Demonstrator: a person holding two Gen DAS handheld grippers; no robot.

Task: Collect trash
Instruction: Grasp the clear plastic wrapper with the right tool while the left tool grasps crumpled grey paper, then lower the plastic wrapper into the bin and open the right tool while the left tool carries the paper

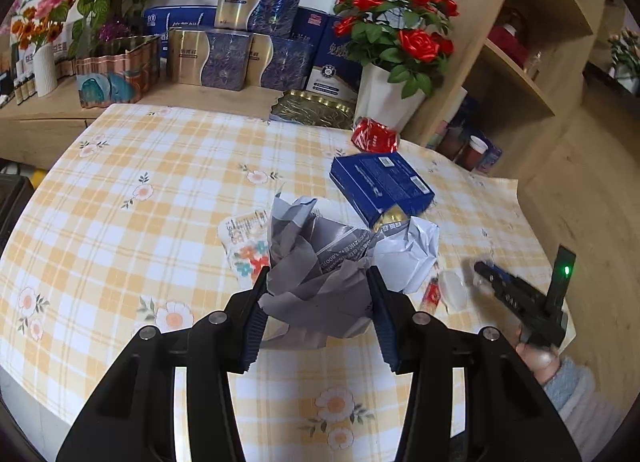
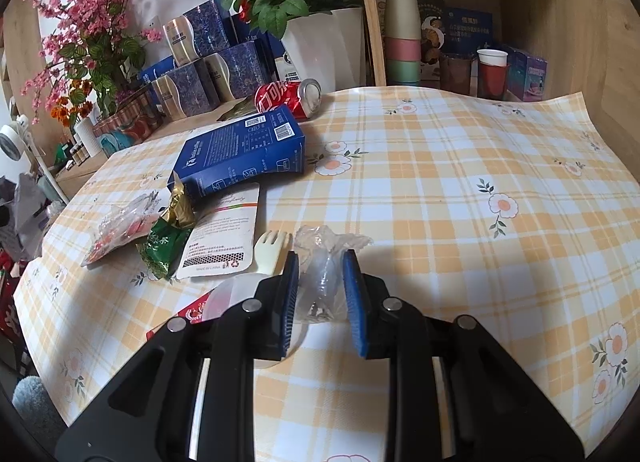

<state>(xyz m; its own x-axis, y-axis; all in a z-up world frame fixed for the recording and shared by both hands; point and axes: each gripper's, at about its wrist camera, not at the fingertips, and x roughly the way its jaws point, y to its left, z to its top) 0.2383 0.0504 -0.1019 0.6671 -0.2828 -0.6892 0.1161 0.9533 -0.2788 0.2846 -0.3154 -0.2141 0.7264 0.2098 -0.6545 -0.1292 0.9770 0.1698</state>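
Left hand-held gripper (image 1: pixel 318 282): nearest the lens; jaws at a medium gap, both pads pressed into a crumpled grey plastic bag (image 1: pixel 316 262), which it holds above the desk (image 1: pixel 120 166).
Right hand-held gripper (image 2: pixel 320 274): jaws narrow, clamped on a crumpled clear plastic wrapper (image 2: pixel 326 258); the wrapper's upper end bunches out beyond the fingertips.
Left of the right hand-held gripper: a pale plastic fork (image 2: pixel 272 246) just beside the left finger; further left a white printed sachet (image 2: pixel 224 238), a green and gold foil packet (image 2: pixel 170 230) lying on it, and a clear packet with red print (image 2: pixel 116 230).
Under the right hand-held gripper's left finger: a clear round lid (image 2: pixel 236 294) and a red card (image 2: pixel 192 312), partly hidden.
Ahead and left of the right hand-held gripper: a blue carton (image 2: pixel 240 154) lying flat; beyond it a dented red can (image 2: pixel 290 98) on its side.
Beyond the left hand-held gripper: crumpled white paper (image 1: pixel 408 254), to the right behind the bag.
Desk covering: yellow checked cloth with flowers.
Person: a hand (image 1: pixel 536 358) in a grey sleeve, gripping the right tool's handle.
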